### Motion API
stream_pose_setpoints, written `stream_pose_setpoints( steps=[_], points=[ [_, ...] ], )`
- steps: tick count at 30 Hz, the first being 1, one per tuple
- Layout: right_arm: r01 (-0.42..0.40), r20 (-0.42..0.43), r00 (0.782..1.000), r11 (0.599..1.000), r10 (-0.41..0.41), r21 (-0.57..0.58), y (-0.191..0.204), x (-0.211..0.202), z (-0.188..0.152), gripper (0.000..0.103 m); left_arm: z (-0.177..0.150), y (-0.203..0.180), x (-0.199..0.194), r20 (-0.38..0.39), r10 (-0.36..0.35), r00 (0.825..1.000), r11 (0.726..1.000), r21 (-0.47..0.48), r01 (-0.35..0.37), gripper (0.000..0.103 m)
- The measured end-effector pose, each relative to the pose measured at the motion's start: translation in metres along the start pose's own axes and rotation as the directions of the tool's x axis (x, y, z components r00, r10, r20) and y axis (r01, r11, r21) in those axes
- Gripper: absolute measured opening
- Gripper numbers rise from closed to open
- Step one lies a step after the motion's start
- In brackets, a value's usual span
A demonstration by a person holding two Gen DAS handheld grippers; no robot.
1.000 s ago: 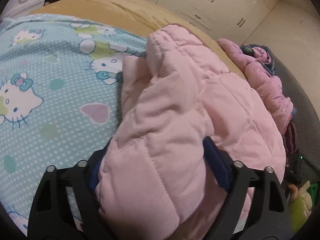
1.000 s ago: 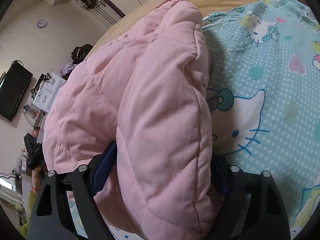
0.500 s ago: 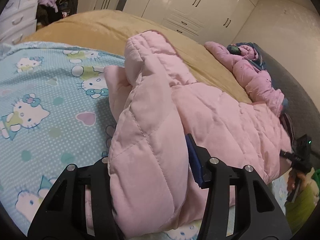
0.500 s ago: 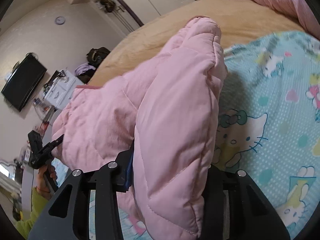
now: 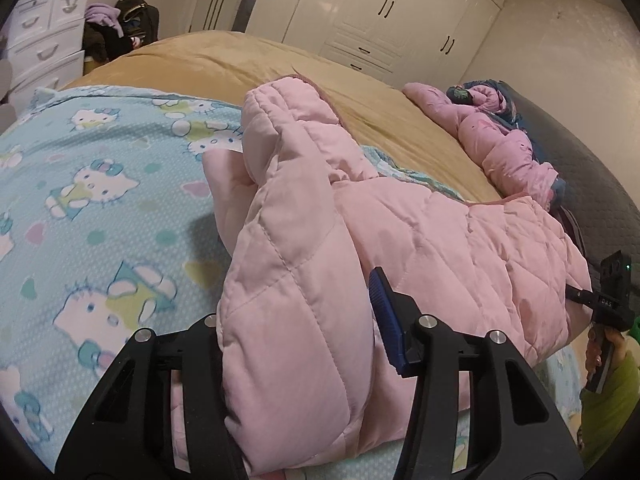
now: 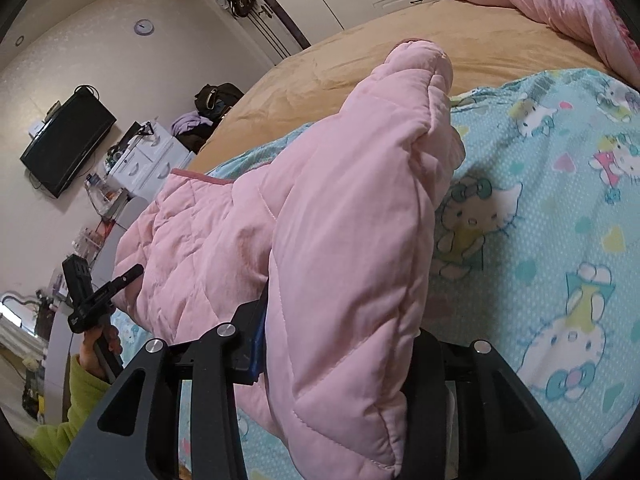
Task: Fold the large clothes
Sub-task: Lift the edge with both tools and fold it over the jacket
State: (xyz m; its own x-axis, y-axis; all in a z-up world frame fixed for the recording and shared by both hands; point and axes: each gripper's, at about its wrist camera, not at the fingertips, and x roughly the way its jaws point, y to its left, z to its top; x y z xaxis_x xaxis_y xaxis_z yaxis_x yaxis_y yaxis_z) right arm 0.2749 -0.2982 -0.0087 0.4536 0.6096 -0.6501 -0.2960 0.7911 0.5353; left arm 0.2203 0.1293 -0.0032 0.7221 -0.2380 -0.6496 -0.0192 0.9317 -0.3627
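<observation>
Moved since a second ago: both grippers have been lifted, and the pink coat (image 5: 400, 240) has been pulled up off the bed with them; more of the room is seen now. The jaws were wide a second ago and have since been squeezed in.
Left jaws: narrow, pressed on a thick fold of the pink coat by the left gripper (image 5: 304, 340). The blue pad (image 5: 386, 320) is pushed into the puffy cloth.
Right jaws: narrow too, and another thick fold of the same coat is pinched by the right gripper (image 6: 336, 356).
Coat: one side is held up in the air by both grippers. The rest is draped down onto the cat blanket (image 5: 100, 200). A puffy end (image 6: 420, 64) is pointed away toward the tan cover (image 5: 240, 64).
Done: the coat has been grabbed in two places and one side has been raised. It looks like a fold has been started.
Left to do: the raised side has not yet been laid over the rest. No flat, tidy shape is seen yet, so most of the folding is probably still to be done.
Farther out: a second pink coat (image 5: 500, 136) is heaped at the far side of the bed. It does not look folded.
Room: white cupboards (image 5: 380, 12) are seen behind the bed.
</observation>
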Motion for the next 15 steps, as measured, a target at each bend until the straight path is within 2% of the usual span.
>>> stream_pose_setpoints(
  steps=[5, 8, 15],
  points=[
    [-0.012, 0.01, 1.0, 1.0, 0.012, -0.013, 0.007, -0.009, -0.006, 0.039, -0.009, 0.001, -0.011, 0.018, -0.005, 1.0, 1.0, -0.011, 0.005, 0.041],
    [-0.025, 0.018, 1.0, 0.999, 0.026, -0.021, 0.007, -0.015, -0.011, 0.039, -0.013, 0.003, -0.018, 0.038, -0.002, 0.999, 1.0, -0.015, 0.003, 0.035],
    [0.031, 0.05, 0.998, 0.992, -0.025, -0.12, 0.031, -0.015, -0.007, 0.038, -0.017, 0.015, -0.015, 0.029, 0.009, 1.0, 0.999, -0.042, -0.008, 0.035]
  ],
)
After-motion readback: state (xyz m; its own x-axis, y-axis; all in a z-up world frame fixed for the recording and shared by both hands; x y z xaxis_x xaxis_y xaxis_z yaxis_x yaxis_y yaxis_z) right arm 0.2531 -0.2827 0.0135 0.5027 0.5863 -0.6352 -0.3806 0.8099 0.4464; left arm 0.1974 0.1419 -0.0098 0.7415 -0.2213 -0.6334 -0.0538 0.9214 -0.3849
